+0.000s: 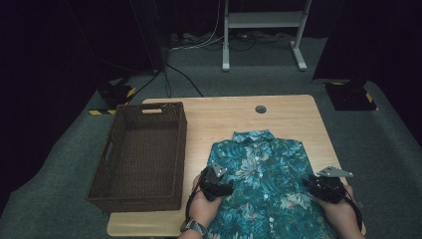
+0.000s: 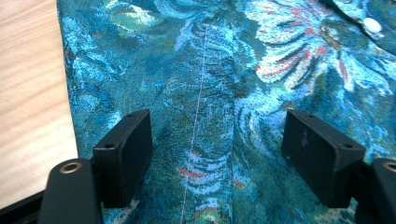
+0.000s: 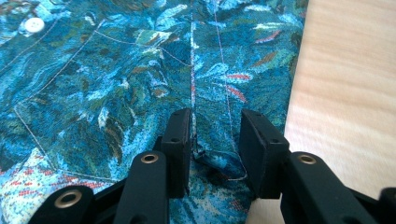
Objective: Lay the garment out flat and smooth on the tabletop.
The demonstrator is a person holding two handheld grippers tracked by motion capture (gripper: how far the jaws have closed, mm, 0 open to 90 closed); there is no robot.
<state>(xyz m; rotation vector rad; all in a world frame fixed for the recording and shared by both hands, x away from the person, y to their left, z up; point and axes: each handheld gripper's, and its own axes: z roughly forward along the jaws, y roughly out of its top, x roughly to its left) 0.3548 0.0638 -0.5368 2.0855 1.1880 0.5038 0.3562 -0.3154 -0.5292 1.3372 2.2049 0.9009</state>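
Observation:
A blue-green floral shirt (image 1: 263, 179) lies flat on the wooden table (image 1: 224, 114), buttoned, with its collar at the far end. My left gripper (image 1: 222, 188) rests on the shirt's left side. In the left gripper view its jaws (image 2: 219, 154) stand wide apart over the fabric (image 2: 210, 70), with a stitched seam running between them. My right gripper (image 1: 318, 186) sits at the shirt's right edge. Its jaws (image 3: 215, 151) are closer together and open, and a folded hem of the shirt (image 3: 116, 79) lies between them, beside bare table (image 3: 345, 93).
A dark wicker basket (image 1: 142, 154) stands on the table's left part, close to the shirt's left sleeve. A round cable hole (image 1: 260, 109) is near the far edge. Bare wood (image 2: 28, 93) lies left of the shirt. White desk legs (image 1: 226, 45) stand on the floor behind.

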